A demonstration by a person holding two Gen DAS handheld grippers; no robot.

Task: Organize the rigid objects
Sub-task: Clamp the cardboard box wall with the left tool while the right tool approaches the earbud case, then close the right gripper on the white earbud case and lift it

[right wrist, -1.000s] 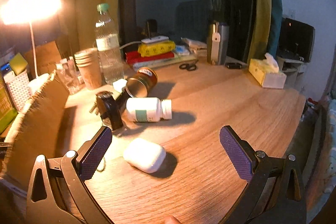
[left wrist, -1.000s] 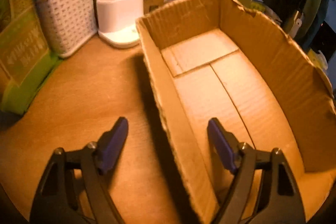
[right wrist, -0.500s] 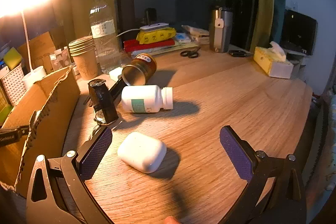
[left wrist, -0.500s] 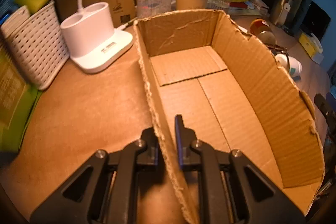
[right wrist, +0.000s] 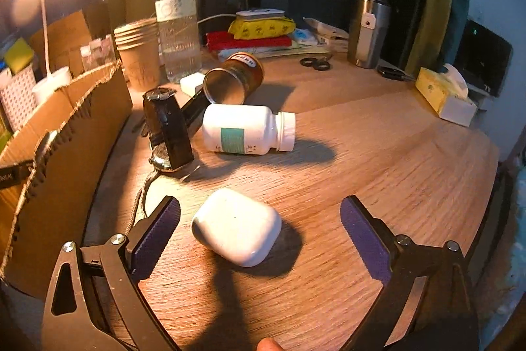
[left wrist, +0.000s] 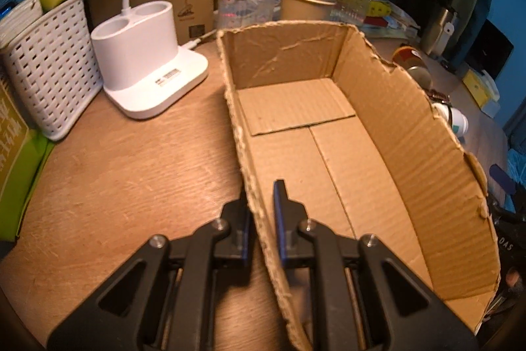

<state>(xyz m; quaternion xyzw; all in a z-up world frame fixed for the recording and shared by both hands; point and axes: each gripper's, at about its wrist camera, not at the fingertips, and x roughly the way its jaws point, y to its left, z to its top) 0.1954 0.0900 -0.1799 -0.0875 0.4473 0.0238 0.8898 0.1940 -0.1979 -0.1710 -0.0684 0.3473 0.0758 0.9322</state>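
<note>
While the left gripper [left wrist: 261, 219] pinches the torn-edged cardboard box [left wrist: 411, 153] wall, the right gripper [right wrist: 259, 226] spreads around a glossy white earbud case [right wrist: 236, 226]; its underside is hidden.

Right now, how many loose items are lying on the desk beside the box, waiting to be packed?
4 in view: earbud case between the open right gripper fingers, pill bottle, tipped can, black watch stand. Others may be hidden.

Black claw [right wrist: 259, 227], purple ribbed pads [right wrist: 156, 234]
</note>
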